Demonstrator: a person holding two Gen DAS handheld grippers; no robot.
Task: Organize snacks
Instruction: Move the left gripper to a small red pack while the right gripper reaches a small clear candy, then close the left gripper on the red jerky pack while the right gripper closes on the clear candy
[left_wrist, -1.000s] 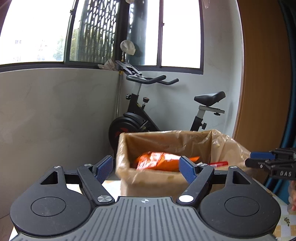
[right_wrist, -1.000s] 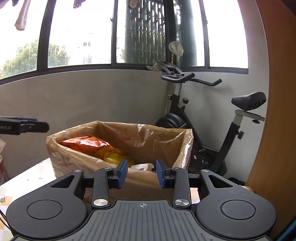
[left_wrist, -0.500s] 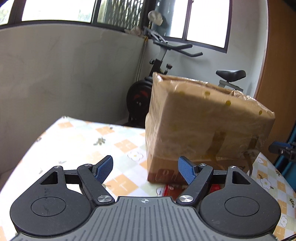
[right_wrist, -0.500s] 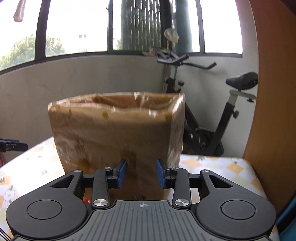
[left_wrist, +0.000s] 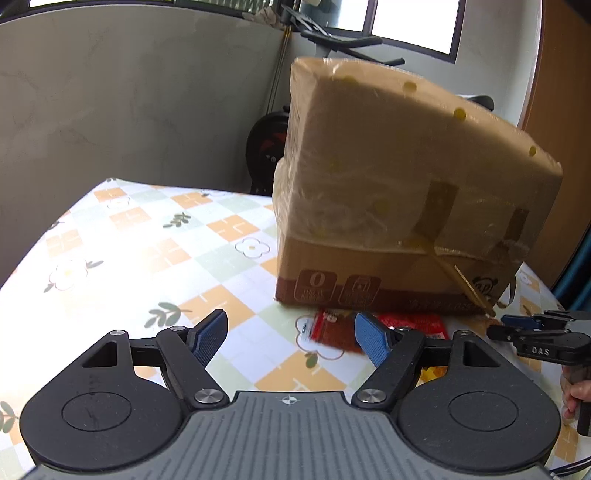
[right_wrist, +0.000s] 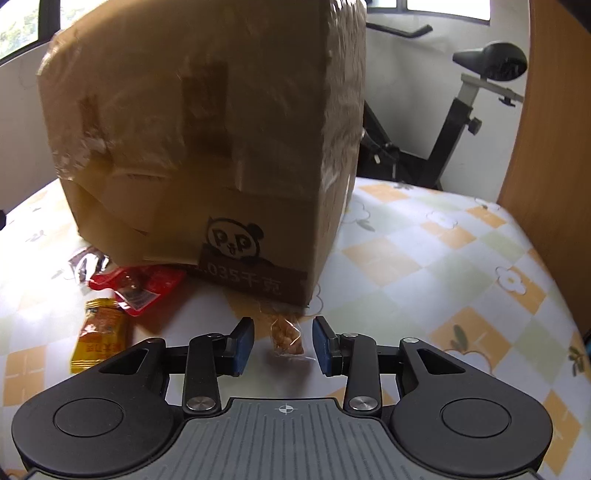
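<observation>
Snacks lie on the surface (left_wrist: 122, 258) against the box (right_wrist: 207, 155). Left claw (left_wrist: 290, 338) gapes empty; right claw (right_wrist: 283, 345) stands apart, straddling a clear packet (right_wrist: 286, 334) untouched.

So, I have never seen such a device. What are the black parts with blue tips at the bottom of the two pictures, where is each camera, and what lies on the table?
There is no robot arm here. A person holds one hand tool in each hand, and each tool ends in a two-finger gripper with blue pads. A wide-angle camera sits on each tool and looks forward along its fingers, so each picture shows its own gripper at the bottom.

The left gripper is open and holds nothing. Its camera also sees the right tool at the right edge.

The right gripper is open too. A small clear packet lies on the table between its pads, not gripped.

On the flowered tablecloth stands a taped cardboard box. In front of it lie a red packet and an orange packet.
</observation>
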